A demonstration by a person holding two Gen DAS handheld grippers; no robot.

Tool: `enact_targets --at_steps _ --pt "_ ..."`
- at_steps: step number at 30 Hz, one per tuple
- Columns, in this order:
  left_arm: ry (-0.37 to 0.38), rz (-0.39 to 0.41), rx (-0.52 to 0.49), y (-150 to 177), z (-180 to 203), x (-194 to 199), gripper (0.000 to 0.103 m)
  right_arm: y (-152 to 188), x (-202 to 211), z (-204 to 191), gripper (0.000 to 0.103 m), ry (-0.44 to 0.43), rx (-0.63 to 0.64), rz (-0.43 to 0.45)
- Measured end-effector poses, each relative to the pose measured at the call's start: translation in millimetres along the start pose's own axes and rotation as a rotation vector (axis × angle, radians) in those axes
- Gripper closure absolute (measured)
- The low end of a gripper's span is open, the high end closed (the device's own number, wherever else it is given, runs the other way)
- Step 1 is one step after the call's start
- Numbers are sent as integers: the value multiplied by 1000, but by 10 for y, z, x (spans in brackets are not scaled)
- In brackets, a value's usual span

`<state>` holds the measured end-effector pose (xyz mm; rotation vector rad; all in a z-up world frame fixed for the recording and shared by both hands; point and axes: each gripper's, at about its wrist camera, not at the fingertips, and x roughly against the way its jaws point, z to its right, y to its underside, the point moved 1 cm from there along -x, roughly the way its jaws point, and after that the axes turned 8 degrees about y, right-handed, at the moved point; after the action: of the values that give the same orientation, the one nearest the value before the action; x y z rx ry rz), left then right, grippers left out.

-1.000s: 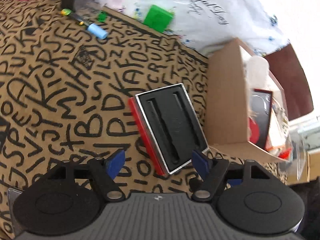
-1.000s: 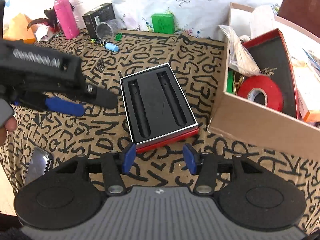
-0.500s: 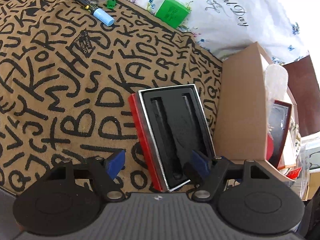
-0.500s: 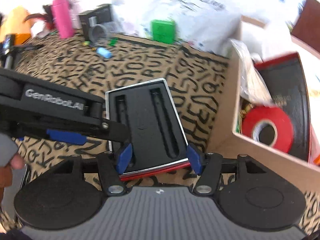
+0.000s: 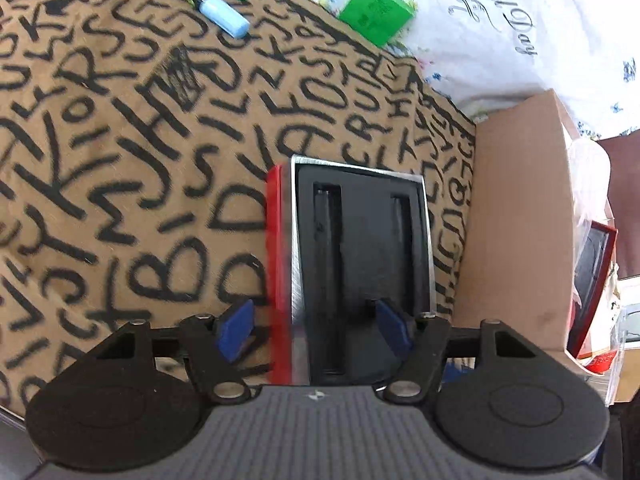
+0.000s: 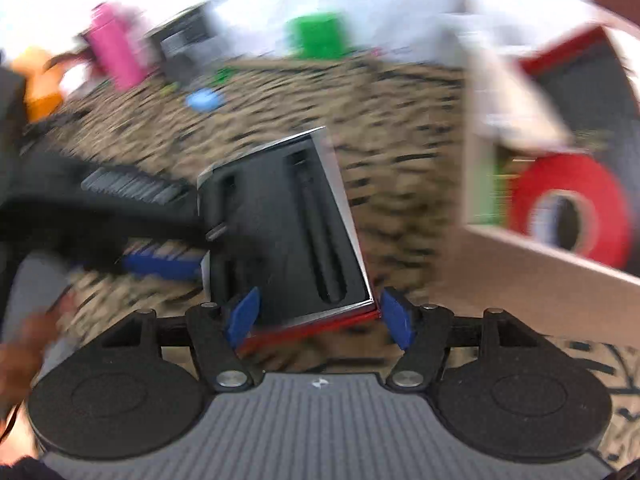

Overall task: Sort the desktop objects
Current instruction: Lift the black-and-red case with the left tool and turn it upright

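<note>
Left wrist view: the left gripper [image 5: 314, 330] is hovering with its jaws spread wide, gripping nothing. One blue pad is sitting outside the red side wall of the tray box [image 5: 360, 248]; the other is sitting over the black foam insert, so the jaws are straddling the box's left long edge near its closest end. Whether either pad is touching the box cannot be told. The box is lying flat on the lettered cloth [image 5: 120, 152], just beside the cardboard box [image 5: 516, 220] at 3 o'clock. A green box [image 5: 376, 12] is lying at 1 o'clock and a blue-capped marker [image 5: 222, 20] at 11 o'clock.

Right wrist view — heavily blurred: the right gripper [image 6: 320, 318] is also spread open, its pads flanking the near short end of the tray box [image 6: 288, 220] without visibly clamping it. The left tool is entering from 9 o'clock at the box's left edge. The cardboard box [image 6: 540, 268] at 3 o'clock is holding a red tape roll [image 6: 568, 208].

Handling judgement: the tray box is looking rigid and light, with a smooth metallic rim likely to slip. The foam insert is soft — clamping on the stiff red side walls, across the short width, is advisable.
</note>
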<state>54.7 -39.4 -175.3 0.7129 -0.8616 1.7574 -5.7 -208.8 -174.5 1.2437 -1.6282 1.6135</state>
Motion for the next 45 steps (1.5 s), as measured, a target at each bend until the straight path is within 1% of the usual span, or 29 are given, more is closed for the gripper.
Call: enact_targets --at_steps 1,2,3,4,5,6,7,8,9,11,12,13,15,16,17,18,19,20,23,24,26,27,29,32,33,34,37,45 --pt "-6 2 -1 -13 -28 27 34 15 16 -73 45 -24 54 2" --pt "-12 3 3 -24 -66 52 34 24 37 -124 47 -6 96 18" --pt "-10 6 12 -33 -102 76 35 17 54 -130 46 20 99 36" --pt "-7 10 26 -38 -141 100 35 -6 60 -97 46 29 69 43" --pt "-1 12 36 -45 -167 118 37 -34 64 -42 46 32 26 47" --pt "3 13 42 -51 -185 129 40 -67 69 9 46 37 -8 54" --pt "8 13 45 -58 -193 134 41 -99 71 46 46 49 -22 63" --pt "16 9 45 -65 -192 132 46 -126 64 68 47 65 -33 69" --pt "27 6 40 -71 -181 131 53 -138 36 95 49 66 -59 56" --pt "43 2 21 -81 -150 147 60 -135 -27 116 49 101 -86 40" --pt "41 4 13 -80 -136 153 61 -145 -49 135 49 114 -89 38" --pt "37 5 10 -76 -126 147 61 -138 -55 135 49 111 -91 35" --pt "36 7 16 -67 -127 122 60 -142 -95 105 54 101 -81 22" --pt "31 10 23 -62 -132 107 58 -145 -117 86 54 98 -74 24" --pt "27 11 27 -56 -137 91 53 -145 -134 64 54 92 -75 28" --pt "33 1 27 -56 -142 64 50 -156 -164 54 54 83 -83 30" --pt "45 -27 28 -49 -150 22 50 -164 -186 37 54 69 -95 30" --pt "38 -20 30 -29 -151 5 50 -173 -212 29 58 49 -110 30" --pt "28 -15 11 -9 -116 34 51 -192 -216 24 58 46 -111 6" --pt "17 -16 1 4 -100 46 52 -197 -202 39 63 39 -121 -6" --pt "3 -12 -30 47 -44 87 53 -172 -141 63 70 34 -133 -6" --pt "-1 -13 -45 73 -21 113 54 -145 -95 63 77 39 -126 2" --pt "0 -14 -57 140 27 166 55 -95 -19 56 79 54 -116 17" --pt "3 -7 -73 215 64 246 57 -18 91 70 80 51 -123 37" --pt "6 -1 -74 231 78 278 58 5 121 74 84 55 -127 41" --pt "9 8 -80 245 106 311 59 27 157 70 85 65 -126 50" --pt "7 52 -119 270 213 460 64 70 274 57 86 68 -122 80" --pt "34 114 -173 347 420 713 64 140 597 56 86 61 -153 157"
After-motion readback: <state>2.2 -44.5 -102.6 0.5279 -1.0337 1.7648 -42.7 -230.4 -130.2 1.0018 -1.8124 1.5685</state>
